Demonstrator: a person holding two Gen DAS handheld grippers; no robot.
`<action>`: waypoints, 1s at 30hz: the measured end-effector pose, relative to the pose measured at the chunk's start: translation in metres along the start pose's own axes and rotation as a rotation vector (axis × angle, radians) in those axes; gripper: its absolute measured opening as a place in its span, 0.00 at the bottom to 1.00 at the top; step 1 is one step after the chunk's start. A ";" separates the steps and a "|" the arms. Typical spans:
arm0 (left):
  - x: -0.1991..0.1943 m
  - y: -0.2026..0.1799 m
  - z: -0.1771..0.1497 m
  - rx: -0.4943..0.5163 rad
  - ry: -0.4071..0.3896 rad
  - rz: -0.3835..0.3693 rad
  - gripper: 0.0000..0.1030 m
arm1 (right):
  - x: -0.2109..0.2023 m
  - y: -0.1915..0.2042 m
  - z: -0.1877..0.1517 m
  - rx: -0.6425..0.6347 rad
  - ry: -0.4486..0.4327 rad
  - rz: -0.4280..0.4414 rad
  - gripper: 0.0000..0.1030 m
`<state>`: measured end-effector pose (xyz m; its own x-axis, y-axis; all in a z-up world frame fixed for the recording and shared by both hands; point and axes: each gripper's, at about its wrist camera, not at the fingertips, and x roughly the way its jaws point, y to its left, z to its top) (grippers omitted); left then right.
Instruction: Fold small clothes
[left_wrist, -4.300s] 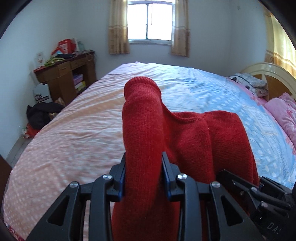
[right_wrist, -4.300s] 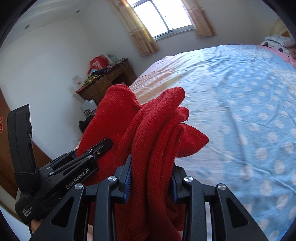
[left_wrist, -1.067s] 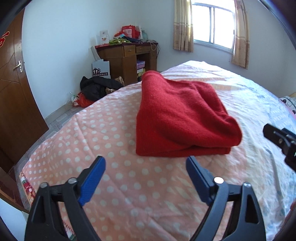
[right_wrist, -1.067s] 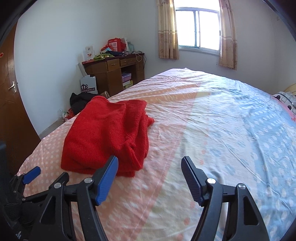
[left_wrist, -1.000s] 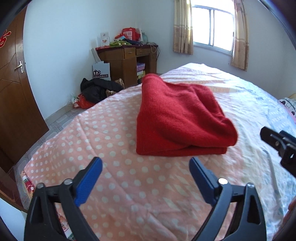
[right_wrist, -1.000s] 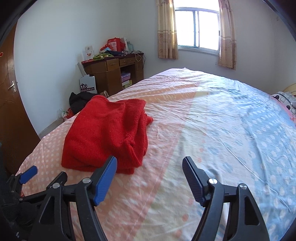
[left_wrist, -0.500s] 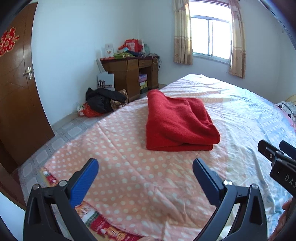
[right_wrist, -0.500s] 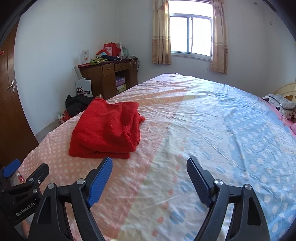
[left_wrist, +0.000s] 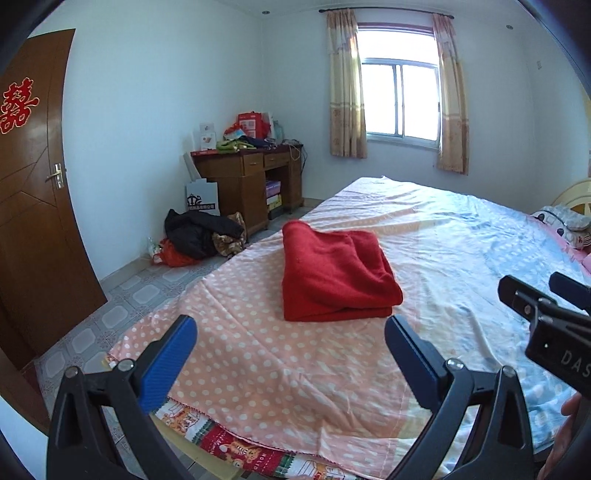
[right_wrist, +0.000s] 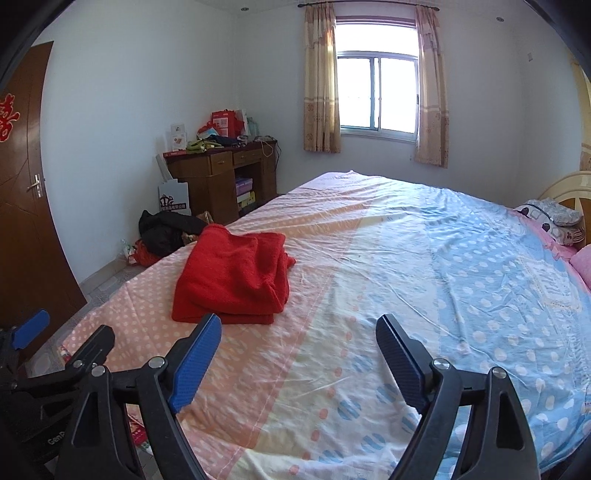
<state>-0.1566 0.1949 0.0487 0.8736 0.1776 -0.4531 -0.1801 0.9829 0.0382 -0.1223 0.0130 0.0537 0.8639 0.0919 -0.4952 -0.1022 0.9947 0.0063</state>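
Your left gripper (left_wrist: 290, 341) sits at the bottom of its frame with the jaws spread wide. The blue pads (left_wrist: 168, 363) hold nothing and touch nothing; polka-dot bedspread (left_wrist: 258, 354) shows between them.

Your right gripper (right_wrist: 297, 339) is the same: jaws far apart, empty, with only bed cover visible in the gap. In the left wrist view its black body pokes in at the right edge, mid-height. In the right wrist view the left gripper shows at the lower left corner.

The red sweater (left_wrist: 334, 271) lies folded in a compact, roughly square stack on the pink dotted part of the bed, centre of the left frame, above and between your left fingertips, apart from them. In the right wrist view the red sweater (right_wrist: 234, 275) sits left of centre, just above the left blue pad; its right edge looks looser, with layers bunched.

Background, upper left of both frames: wooden desk (left_wrist: 247, 181) with clutter on top, a dark heap of clothes (left_wrist: 197, 238) on the tiled floor beside it, brown door (left_wrist: 29, 206) at the far left. Window with curtains (left_wrist: 399, 98) at upper centre. Pillow (right_wrist: 550, 218) at the right edge.
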 end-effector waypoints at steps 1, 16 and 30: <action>-0.004 0.000 0.001 -0.001 -0.005 0.002 1.00 | -0.004 0.000 0.001 0.000 -0.002 -0.003 0.84; -0.069 0.012 0.027 -0.040 -0.128 -0.026 1.00 | -0.082 0.006 0.019 0.023 -0.149 0.012 0.92; -0.068 -0.002 0.025 -0.004 -0.147 -0.027 1.00 | -0.087 0.001 0.013 0.039 -0.184 -0.026 0.92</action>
<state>-0.2047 0.1824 0.1015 0.9348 0.1566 -0.3189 -0.1572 0.9873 0.0239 -0.1917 0.0065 0.1080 0.9419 0.0688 -0.3287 -0.0620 0.9976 0.0312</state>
